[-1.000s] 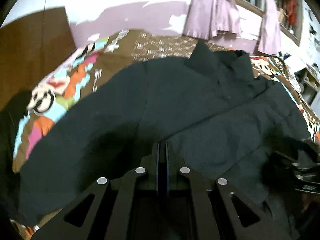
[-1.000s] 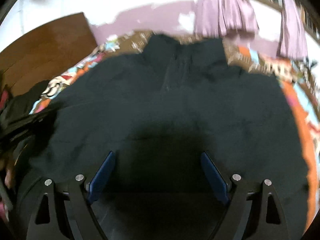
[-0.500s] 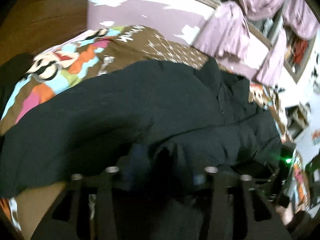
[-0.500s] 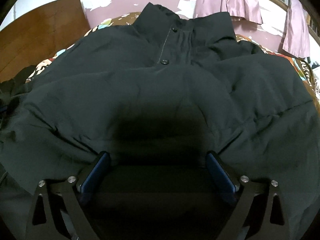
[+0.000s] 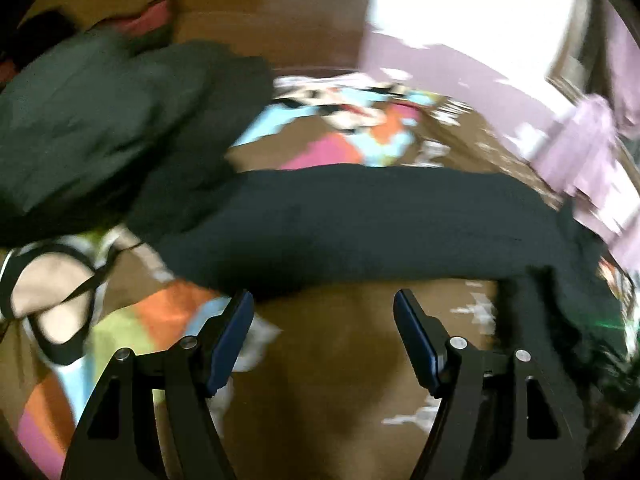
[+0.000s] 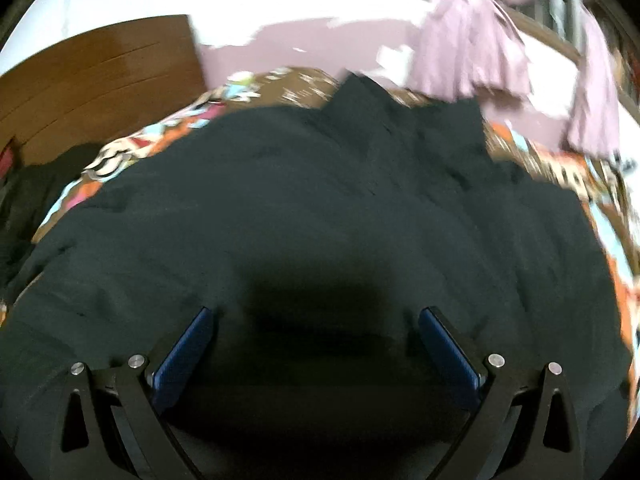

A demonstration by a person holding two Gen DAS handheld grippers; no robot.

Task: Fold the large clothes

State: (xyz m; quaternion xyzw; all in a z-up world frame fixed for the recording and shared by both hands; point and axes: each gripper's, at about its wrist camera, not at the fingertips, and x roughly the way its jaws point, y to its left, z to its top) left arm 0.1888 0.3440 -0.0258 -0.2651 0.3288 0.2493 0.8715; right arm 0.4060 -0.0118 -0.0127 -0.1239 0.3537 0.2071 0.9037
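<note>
Across left wrist view: left gripper (image 5: 323,308) being held wide, empty, over patterned bedspread (image 5: 352,380). One black jacket (image 5: 360,224) being seen as band ahead of fingertips, near edge just beyond them. One dark garment heap (image 5: 100,128) lying left.

Right wrist view: right gripper (image 6: 316,324) being held wide, empty, over jacket (image 6: 320,200). Bedspread (image 6: 608,216) being exposed along jacket's right edge.

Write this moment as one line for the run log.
left hand-held gripper: open, empty, over bedspread | right hand-held gripper: open, over black jacket | jacket: spread on bed, collar far
</note>
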